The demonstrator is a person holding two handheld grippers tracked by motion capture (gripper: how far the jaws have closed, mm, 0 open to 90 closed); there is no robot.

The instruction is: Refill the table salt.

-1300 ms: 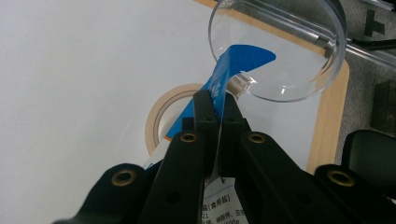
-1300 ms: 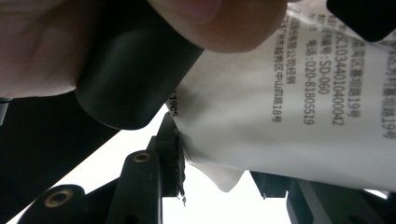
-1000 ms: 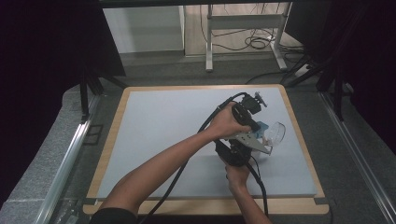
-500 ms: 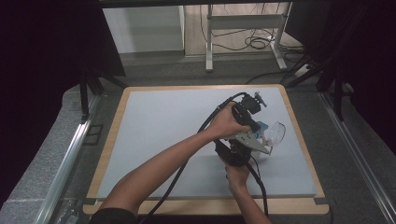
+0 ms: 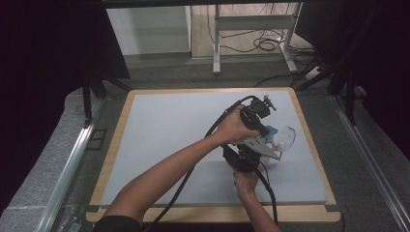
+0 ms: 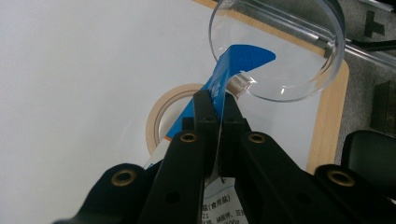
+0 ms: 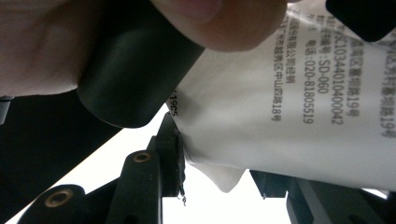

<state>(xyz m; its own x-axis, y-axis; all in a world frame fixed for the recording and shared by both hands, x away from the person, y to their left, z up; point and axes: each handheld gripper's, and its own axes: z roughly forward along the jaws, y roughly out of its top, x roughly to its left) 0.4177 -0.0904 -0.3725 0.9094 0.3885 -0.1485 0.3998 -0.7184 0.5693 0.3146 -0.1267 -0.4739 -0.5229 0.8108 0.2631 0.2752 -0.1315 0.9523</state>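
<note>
Spillage beside the clear dish (image 6: 280, 51) is risked if the salt packet (image 6: 224, 88), clamped by both the left gripper (image 6: 215, 105) and the right gripper (image 7: 219, 154), is tilted off its rim.

Bright overhead light; dark surround (close-ups blurred).

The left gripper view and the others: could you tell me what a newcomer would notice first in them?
Most striking is the blue and white packet, pinched in the shut left gripper and tilted with its top at the rim of a clear round dish. A roll of tape lies on the white table mat just beneath. In the right gripper view, the right gripper holds the packet's printed white lower end, near the table's right side.
</note>
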